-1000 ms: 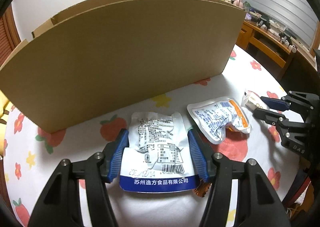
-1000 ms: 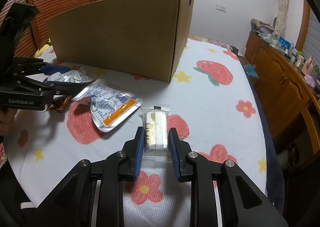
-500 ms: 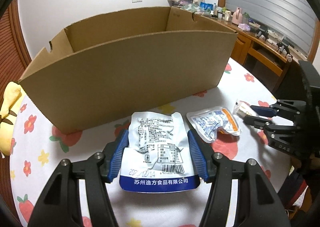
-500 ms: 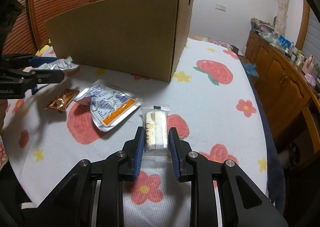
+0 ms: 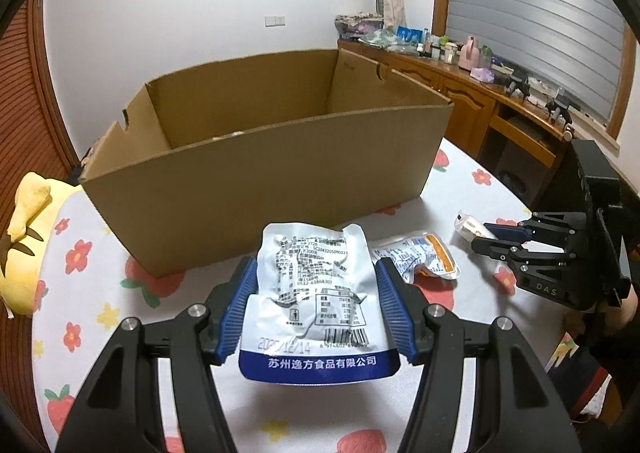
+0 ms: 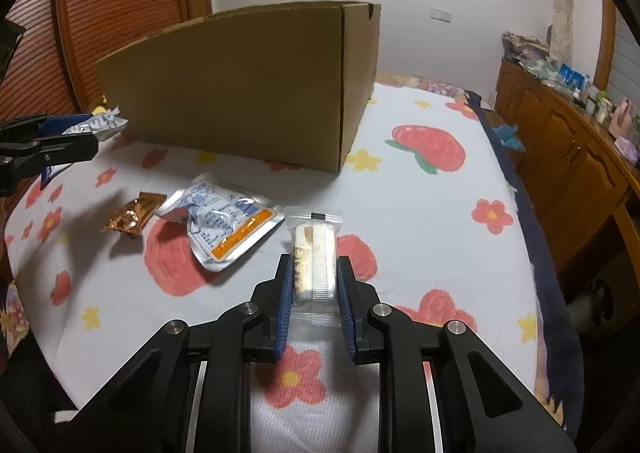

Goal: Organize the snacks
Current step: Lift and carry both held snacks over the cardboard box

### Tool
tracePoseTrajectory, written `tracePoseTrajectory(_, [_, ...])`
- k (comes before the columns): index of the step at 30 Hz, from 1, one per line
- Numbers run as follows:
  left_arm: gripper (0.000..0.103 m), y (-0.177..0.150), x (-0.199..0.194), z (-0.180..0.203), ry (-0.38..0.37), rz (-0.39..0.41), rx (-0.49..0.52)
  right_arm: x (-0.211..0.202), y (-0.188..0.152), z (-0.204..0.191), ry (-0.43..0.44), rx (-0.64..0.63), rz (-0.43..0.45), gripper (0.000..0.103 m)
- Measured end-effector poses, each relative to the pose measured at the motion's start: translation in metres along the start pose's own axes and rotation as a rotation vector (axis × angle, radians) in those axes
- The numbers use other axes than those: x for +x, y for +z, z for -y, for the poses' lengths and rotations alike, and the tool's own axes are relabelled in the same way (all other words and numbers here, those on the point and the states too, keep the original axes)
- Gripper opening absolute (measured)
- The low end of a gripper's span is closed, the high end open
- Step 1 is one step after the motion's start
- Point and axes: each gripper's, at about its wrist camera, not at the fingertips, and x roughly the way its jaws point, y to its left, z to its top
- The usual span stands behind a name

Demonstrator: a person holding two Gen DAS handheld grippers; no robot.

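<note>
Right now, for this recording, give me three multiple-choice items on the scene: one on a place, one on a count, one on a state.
1. Where does the copper-coloured candy wrapper lie?
A. inside the cardboard box
B. on the floral tablecloth, left of the orange-striped foil pouch in the right wrist view
C. between the right tongs

2. How many snack packs lie loose on the tablecloth, held by no tongs?
A. two
B. four
C. none

3. What state are the left tongs in?
A. open and empty
B. shut on the silver and blue foil pouch
C. shut on the box wall

Key: 1 B, the wrapper sits on the cloth beside the orange-striped foil pouch. 2 A, only that wrapper and that pouch lie free. 3 B, both blue pads press the edges of the silver and blue foil pouch, lifted before the cardboard box.
</note>
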Motion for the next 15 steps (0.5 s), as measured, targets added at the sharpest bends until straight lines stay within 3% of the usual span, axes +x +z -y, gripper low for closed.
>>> tracePoseTrajectory(8, [0.06, 0.01, -0.018, -0.005, 0.019, 0.045, 0.0, -0.024, 0.012, -0.004, 0.005, -0.007, 0.062, 0.019])
tracePoseTrajectory(15, [0.06, 0.025, -0.032, -0.009, 0.036, 0.082, 0.007, -0.059, 0.044, -0.02, 0.022, -0.056, 0.154, 0.019])
